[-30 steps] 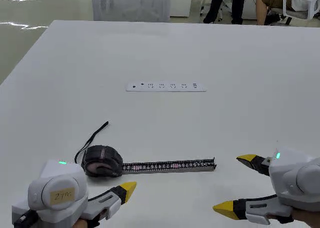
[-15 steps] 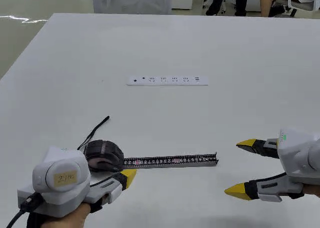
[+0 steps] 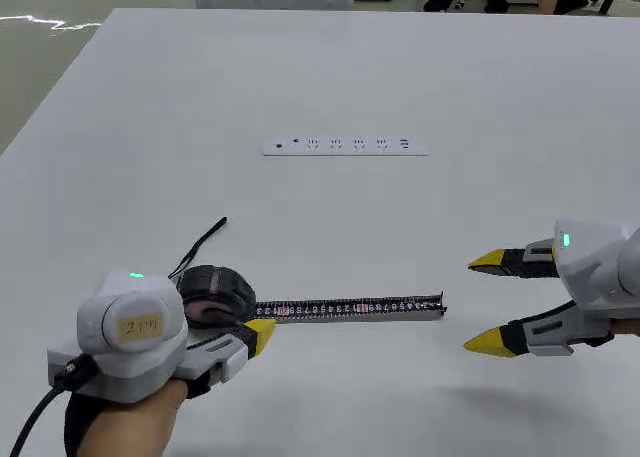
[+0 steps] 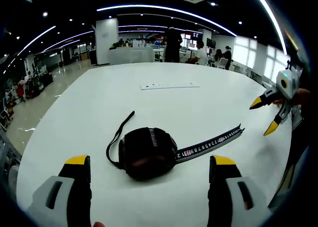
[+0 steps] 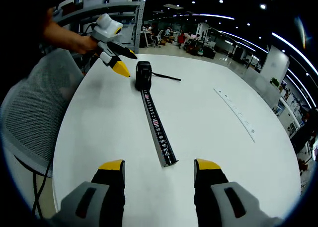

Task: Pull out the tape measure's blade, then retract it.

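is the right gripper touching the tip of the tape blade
Apart. The head view shows bare table between the blade tip and the open jaws of the right gripper.

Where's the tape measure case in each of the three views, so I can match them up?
Head view: tape measure case at lower left.
Left gripper view: the case at centre, slightly below the middle.
Right gripper view: the case at upper middle, at the blade's far end.
Shared landmark: the white power strip.
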